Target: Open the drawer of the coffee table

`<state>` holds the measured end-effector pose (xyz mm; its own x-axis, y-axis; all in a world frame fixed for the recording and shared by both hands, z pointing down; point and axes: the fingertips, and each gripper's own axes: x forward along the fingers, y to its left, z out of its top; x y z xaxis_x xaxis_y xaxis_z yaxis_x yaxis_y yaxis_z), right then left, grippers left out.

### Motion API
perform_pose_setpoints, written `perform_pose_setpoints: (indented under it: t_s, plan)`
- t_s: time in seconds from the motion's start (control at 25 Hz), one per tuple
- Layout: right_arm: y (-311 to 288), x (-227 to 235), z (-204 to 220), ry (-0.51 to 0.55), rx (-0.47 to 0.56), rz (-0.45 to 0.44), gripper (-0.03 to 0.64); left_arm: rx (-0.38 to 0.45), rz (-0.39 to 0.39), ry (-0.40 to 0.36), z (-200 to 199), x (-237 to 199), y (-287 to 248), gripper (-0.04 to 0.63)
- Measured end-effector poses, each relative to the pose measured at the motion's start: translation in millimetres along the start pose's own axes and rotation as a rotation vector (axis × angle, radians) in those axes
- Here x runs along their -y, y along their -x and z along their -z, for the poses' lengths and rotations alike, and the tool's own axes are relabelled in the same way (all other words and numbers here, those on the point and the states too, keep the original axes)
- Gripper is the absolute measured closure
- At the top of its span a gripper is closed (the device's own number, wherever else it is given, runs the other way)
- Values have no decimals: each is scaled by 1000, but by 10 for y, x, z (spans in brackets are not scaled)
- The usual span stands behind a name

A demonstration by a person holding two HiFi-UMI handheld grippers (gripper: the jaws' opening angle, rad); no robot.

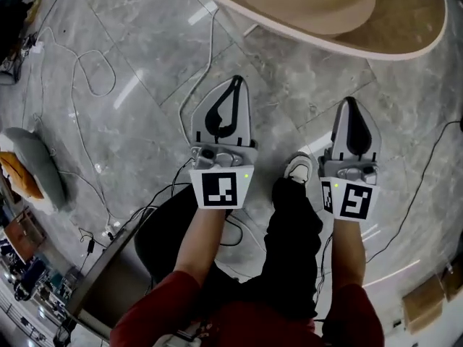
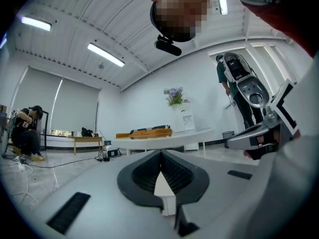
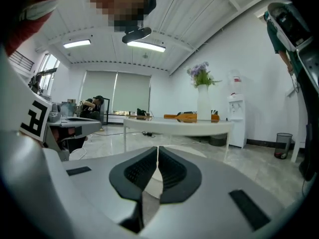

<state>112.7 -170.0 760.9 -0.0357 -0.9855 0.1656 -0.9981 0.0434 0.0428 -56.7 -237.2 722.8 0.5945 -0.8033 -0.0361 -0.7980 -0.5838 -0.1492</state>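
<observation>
Left gripper [image 1: 236,82], right gripper [image 1: 350,104] — jaws together

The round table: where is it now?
In the head view the round table is at the top edge, right of centre, ahead of the left tongs and the right tongs, touching neither.

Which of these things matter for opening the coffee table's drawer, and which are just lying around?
For the job:
- left gripper, shut
- right gripper, shut
- coffee table; no drawer shows yet

Just lying about:
- floor cables
- vase of flowers
- waste bin
</observation>
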Motion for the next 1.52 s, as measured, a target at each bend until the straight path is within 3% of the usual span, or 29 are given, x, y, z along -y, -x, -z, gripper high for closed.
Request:
perform_pose_setpoints:
  t_s: [0.24,0.48,0.72,0.92,1.24,1.36,1.48,1.52]
  plan:
    - [-414,36,1197,47,52,-26,594,51,-8,-23,1194,236,-130,581]
    - [-658,-7,1863,46,93,-30,594,56,13,-57,1855,346,-118,581]
    - [-678,54,2266,11,72,-5,594,17,27,-53,2213,505,-86,581]
    - [-660,152,2341,-22,59,8,594,21,11,-11,2295,556,-104,581]
    - [-776,205,2484,-96,42,5,594,-21,33,-29,2428,641,-179,581]
    - [-862,243,2558,-221,41,-17,592,-25,34,-17,2449,664,-234,581]
    - [-1032,328,2699,-541,37,-81,574,-29,42,-22,2467,706,-284,581]
    - [-1122,350,2736,-676,43,-127,520,-28,46,-24,2467,719,-303,581]
